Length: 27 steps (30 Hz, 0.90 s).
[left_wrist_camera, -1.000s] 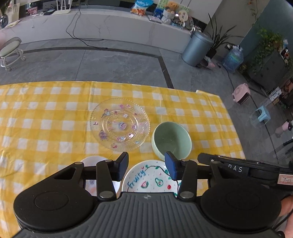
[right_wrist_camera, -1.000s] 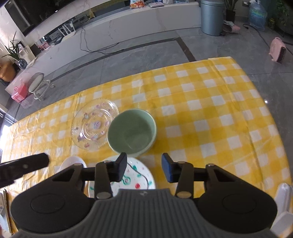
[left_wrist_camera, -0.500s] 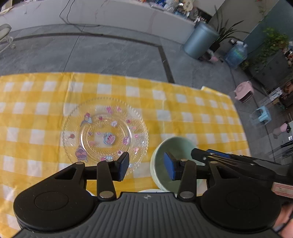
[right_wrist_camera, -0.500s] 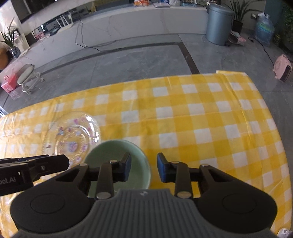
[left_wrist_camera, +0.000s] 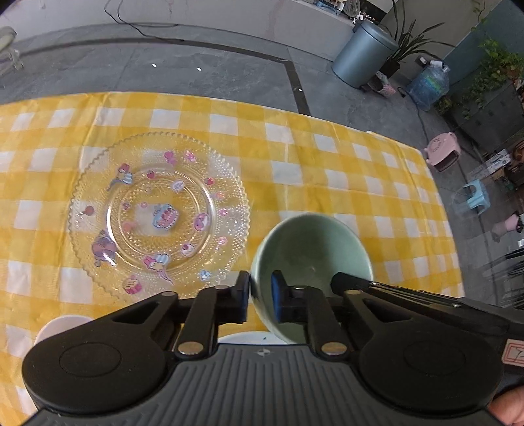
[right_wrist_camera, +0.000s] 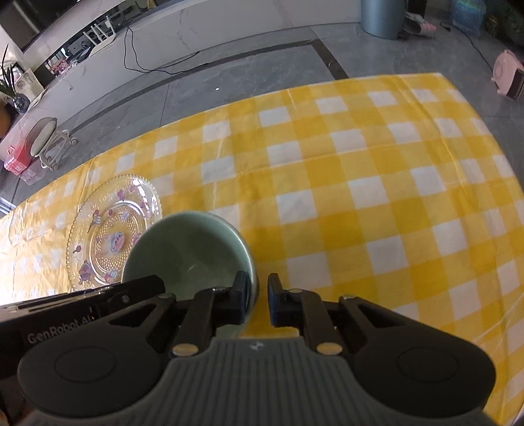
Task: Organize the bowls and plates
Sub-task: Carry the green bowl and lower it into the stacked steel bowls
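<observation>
Green bowl (left_wrist_camera: 311, 242) upright, beside patterned glass plate (left_wrist_camera: 157, 213) (flat)

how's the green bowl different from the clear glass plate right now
The green bowl is opaque, plain and deep; the glass plate is clear, flat and printed with cartoons. Both grippers' jaws have just been closing over the bowl's rim; nothing touches the plate. Both are round and sit on the checked tablecloth.

this looks like a lived-in home, a large open room with a grey stone-tile floor (left_wrist_camera: 196, 72). the bench wears a yellow-and-white checked tablecloth (right_wrist_camera: 360, 183). a long pale marble ledge (right_wrist_camera: 203, 29) runs along the far wall with a black cable (right_wrist_camera: 131, 49) trailing down it. a grey pedal bin (left_wrist_camera: 363, 55), potted plants (left_wrist_camera: 491, 75), a big water bottle (left_wrist_camera: 429, 85), a pink fan heater (right_wrist_camera: 509, 73) and a small blue plastic stool (left_wrist_camera: 471, 196) stand about.
</observation>
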{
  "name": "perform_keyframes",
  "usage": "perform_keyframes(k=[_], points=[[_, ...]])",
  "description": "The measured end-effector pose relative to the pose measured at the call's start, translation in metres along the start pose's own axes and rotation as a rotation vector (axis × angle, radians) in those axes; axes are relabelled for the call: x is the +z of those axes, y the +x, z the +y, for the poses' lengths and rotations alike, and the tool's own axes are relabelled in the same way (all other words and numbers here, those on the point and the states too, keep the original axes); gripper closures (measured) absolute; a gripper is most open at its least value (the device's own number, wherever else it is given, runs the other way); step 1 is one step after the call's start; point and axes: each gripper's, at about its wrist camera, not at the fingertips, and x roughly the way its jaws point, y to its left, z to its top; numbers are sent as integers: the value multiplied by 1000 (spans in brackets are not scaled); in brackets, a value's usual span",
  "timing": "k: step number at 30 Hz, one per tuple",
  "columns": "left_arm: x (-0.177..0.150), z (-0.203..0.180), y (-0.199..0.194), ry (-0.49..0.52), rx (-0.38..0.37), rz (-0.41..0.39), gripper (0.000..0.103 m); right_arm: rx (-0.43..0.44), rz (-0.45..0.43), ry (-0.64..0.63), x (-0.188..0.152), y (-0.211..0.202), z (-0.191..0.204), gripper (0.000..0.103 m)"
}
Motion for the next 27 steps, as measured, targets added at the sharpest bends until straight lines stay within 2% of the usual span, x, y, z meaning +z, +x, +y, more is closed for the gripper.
perform_keyframes(k=[2, 7, 14, 20, 27], points=[[0, 0, -1, -3, 5, -2, 94, 5, -1, 10, -2, -1, 0, 98], [-5, -2, -15, -11, 3, -9, 95, 7, 9, 28, -5, -14, 4, 98], [-28, -3, -74, -31, 4, -62, 95, 37, -19, 5, -22, -64, 20, 98], [-65, 5, -142, -66, 42, -78, 95, 68, -23, -29, -60, -117, 51, 98], [-122, 29, -219, -112, 124, -97, 95, 124, -4, -116, -124, -173, 104, 98]])
